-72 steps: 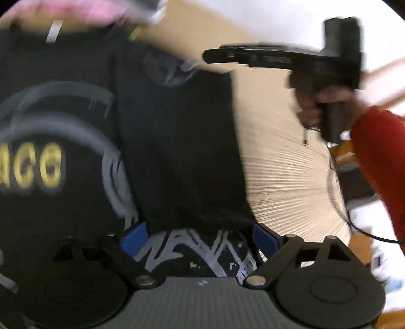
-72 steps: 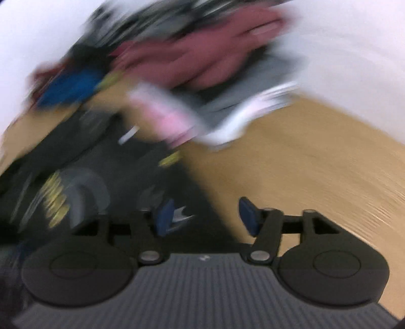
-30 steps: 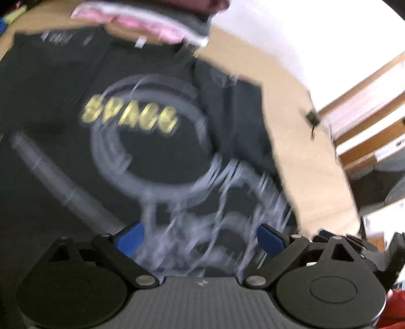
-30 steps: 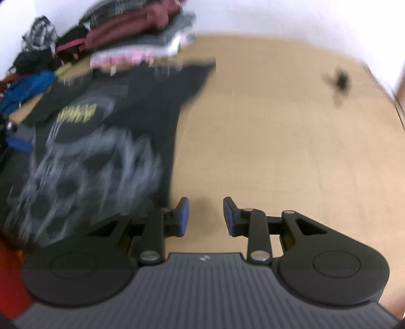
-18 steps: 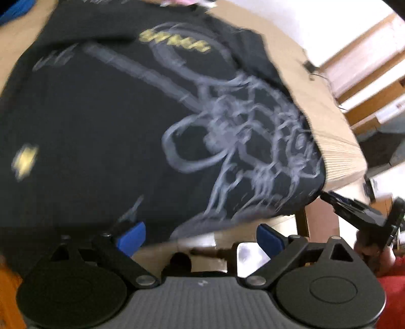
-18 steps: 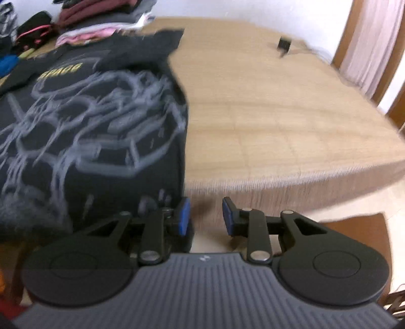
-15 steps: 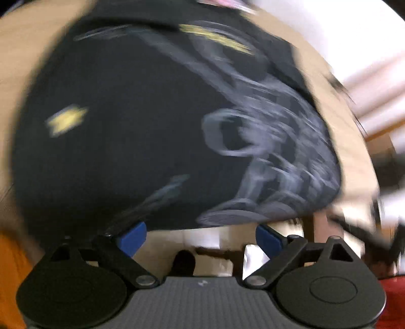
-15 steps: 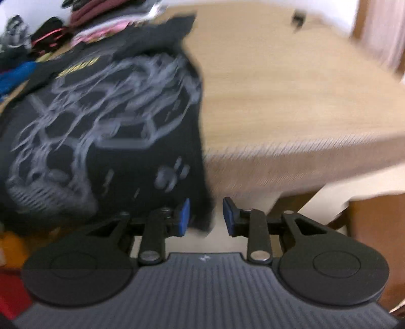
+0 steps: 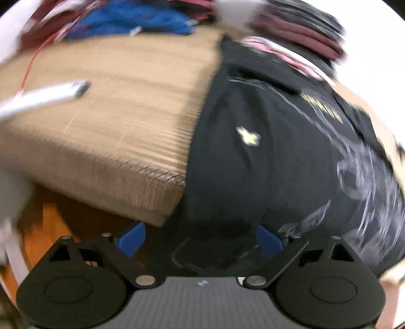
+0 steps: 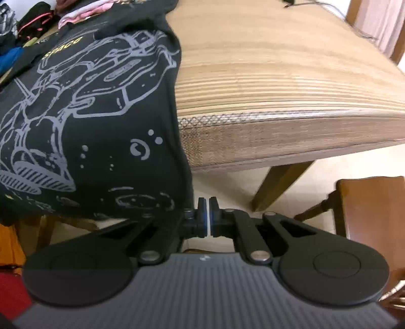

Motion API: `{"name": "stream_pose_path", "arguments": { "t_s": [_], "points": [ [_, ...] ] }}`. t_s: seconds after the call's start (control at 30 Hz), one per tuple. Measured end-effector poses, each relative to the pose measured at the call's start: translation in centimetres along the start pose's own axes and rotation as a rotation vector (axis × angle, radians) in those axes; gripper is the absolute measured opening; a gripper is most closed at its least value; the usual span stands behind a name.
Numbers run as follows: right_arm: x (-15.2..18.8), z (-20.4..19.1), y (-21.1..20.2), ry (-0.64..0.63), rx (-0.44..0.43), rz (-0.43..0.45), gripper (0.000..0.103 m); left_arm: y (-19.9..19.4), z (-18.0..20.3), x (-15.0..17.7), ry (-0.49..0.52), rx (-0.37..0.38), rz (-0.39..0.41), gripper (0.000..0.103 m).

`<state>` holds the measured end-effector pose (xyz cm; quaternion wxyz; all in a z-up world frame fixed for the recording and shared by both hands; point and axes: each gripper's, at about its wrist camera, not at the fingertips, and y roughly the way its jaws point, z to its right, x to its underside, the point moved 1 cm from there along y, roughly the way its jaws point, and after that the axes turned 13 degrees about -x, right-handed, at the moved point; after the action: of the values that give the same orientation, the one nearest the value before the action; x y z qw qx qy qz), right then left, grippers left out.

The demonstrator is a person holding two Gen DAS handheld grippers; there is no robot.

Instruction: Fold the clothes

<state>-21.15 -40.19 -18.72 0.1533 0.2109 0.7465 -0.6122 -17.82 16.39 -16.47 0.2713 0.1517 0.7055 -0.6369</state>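
Two grippers at the shirt (image 10: 83,121) hem, which hangs over the table (image 10: 278,83) edge.
Right gripper (image 10: 209,215) pressed together beside the hem corner; cloth between its pads unclear. Left gripper (image 9: 200,236) spread, blurred hem between.

The left wrist view is blurred, so the heap of blue, maroon and pink clothes (image 9: 162,17) is only smears, the yellow word on the black printed T-shirt (image 9: 253,164) cannot be read, and the shirt's hem is hidden behind the left gripper (image 9: 201,239).
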Motion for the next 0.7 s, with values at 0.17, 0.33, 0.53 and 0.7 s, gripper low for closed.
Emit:
{"name": "stream_pose_path", "arguments": {
  "t_s": [0.17, 0.33, 0.53, 0.7],
  "points": [
    [1.3, -1.1, 0.3, 0.067, 0.006, -0.04, 0.008, 1.6, 0.1, -0.1, 0.066, 0.037, -0.023, 0.015],
    [2.5, -3.6, 1.8, 0.02, -0.059, -0.082, 0.014, 1.5, -1.6, 0.3, 0.044, 0.085, -0.056, 0.019],
    [1.4, -6.4, 4.3, -0.313, -0.067, -0.076, 0.052, 2.5, -4.4, 2.5, -0.037, 0.076, -0.228, 0.082],
    [0.4, -4.5, 6.7, -0.388, -0.066, -0.114, 0.056, 4.1, -4.0, 3.1, -0.072, 0.05, -0.217, 0.094]
  ]
}}
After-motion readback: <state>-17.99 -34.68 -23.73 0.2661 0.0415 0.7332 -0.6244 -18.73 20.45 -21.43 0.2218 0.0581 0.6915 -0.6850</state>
